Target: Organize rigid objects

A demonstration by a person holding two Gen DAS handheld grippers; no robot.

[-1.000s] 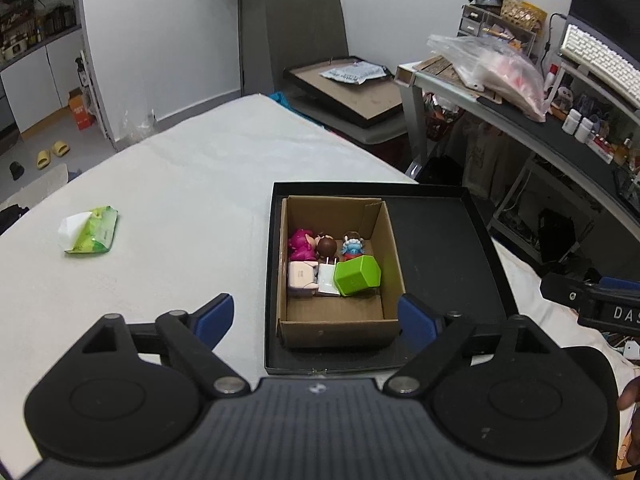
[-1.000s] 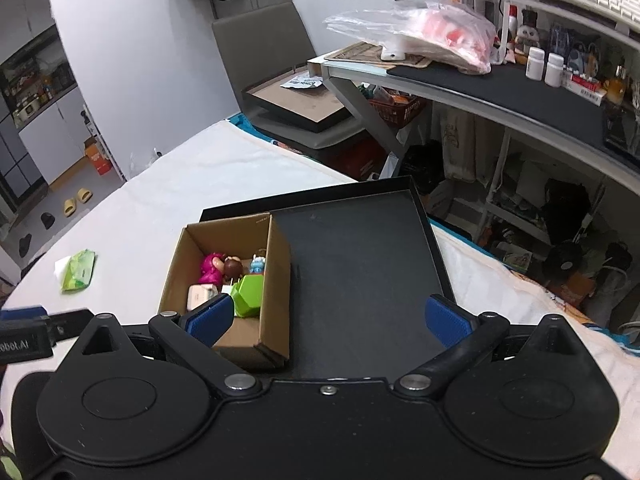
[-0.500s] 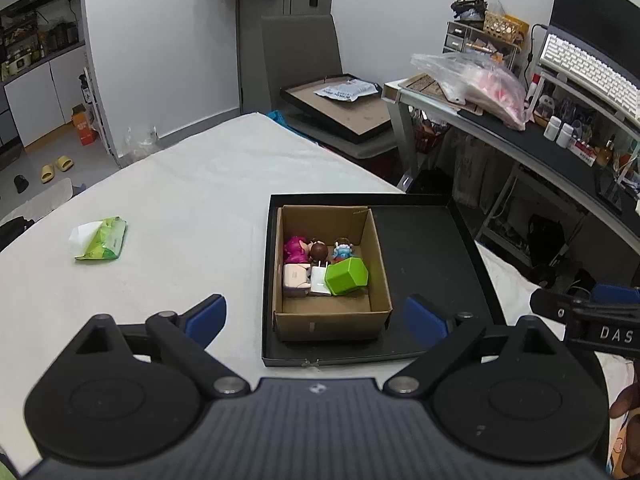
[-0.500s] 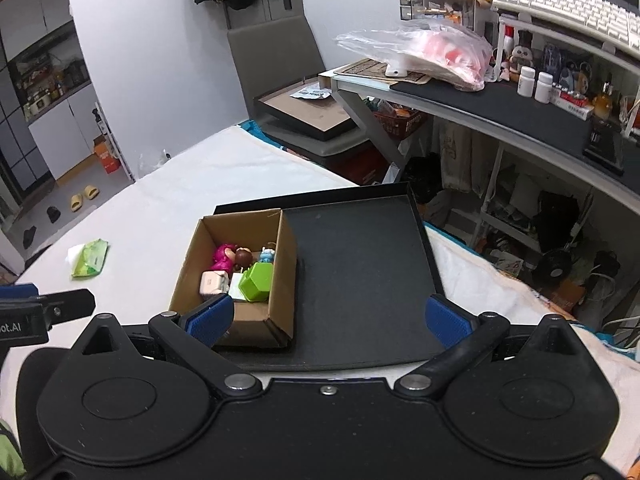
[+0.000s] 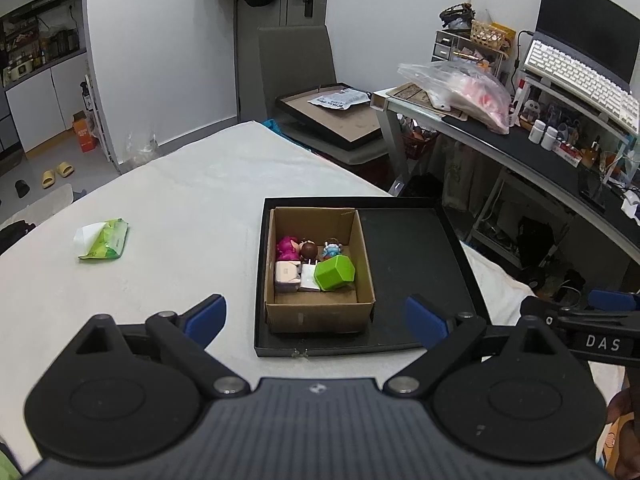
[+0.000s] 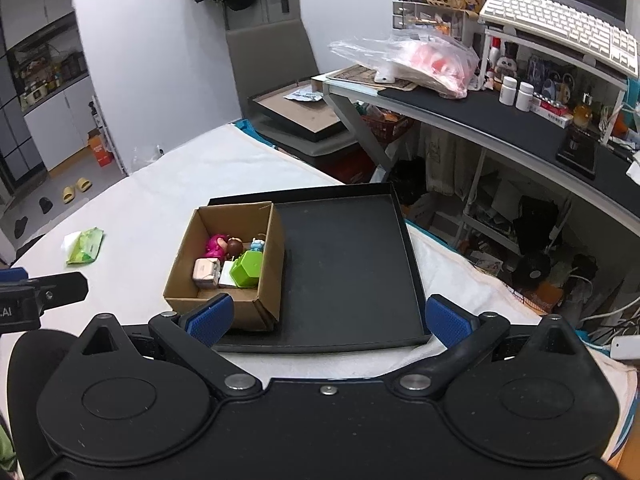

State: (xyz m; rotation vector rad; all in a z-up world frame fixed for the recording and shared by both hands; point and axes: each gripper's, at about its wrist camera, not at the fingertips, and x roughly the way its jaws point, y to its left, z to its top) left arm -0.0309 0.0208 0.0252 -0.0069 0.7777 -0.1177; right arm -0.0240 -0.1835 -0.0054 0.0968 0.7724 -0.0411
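Note:
A brown cardboard box (image 5: 320, 314) (image 6: 269, 248) sits in the left half of a black tray (image 5: 416, 264) (image 6: 348, 256) on the white table. Inside it lie a green block (image 5: 334, 273) (image 6: 249, 267), a pink figure (image 5: 287, 248) (image 6: 216, 245), a brown-headed figure (image 5: 309, 249), a small blue figure (image 5: 331, 247) and a pale box (image 5: 286, 276) (image 6: 206, 271). My left gripper (image 5: 316, 316) is open and empty, held back from the tray's near edge. My right gripper (image 6: 328, 318) is also open and empty, above the tray's near rim.
A green wipes pack (image 5: 103, 239) (image 6: 85, 246) lies on the table to the left. A desk (image 6: 500, 120) crowded with a keyboard, bottles and a plastic bag runs along the right. A chair (image 5: 296, 56) holding a framed board stands beyond the table.
Both grippers have pulled back and risen, so the box and tray look smaller and farther away. The left jaws have spread slightly wider. Nothing in the box has moved.

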